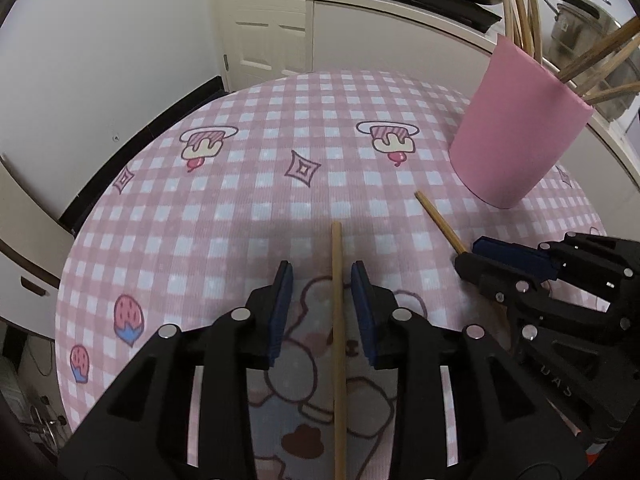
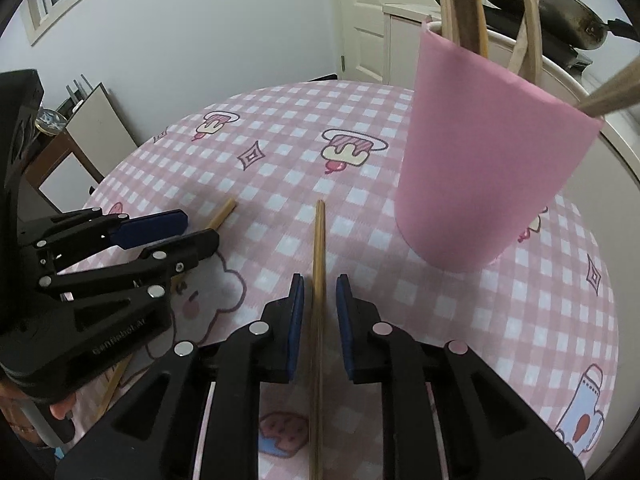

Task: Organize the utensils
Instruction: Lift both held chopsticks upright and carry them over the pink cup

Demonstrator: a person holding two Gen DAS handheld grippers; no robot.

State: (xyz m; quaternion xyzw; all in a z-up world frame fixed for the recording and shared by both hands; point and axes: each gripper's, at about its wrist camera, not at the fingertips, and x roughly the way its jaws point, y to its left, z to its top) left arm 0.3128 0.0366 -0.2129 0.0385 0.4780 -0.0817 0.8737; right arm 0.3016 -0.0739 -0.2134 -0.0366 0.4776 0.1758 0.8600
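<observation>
Below, slim round wooden chopsticks (image 1: 337,320).

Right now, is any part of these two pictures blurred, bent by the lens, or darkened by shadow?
Left wrist view: the tablecloth edge bulges round, lens distortion; soft shadow lies ahead of the left gripper. Right wrist view: the chopstick between the right gripper fingers smears slightly; the cup looks widened.

two chopsticks (image 1: 337,320) (image 2: 319,300) on tablecloth (image 1: 248,184); holder (image 1: 516,128) behind — right
</observation>
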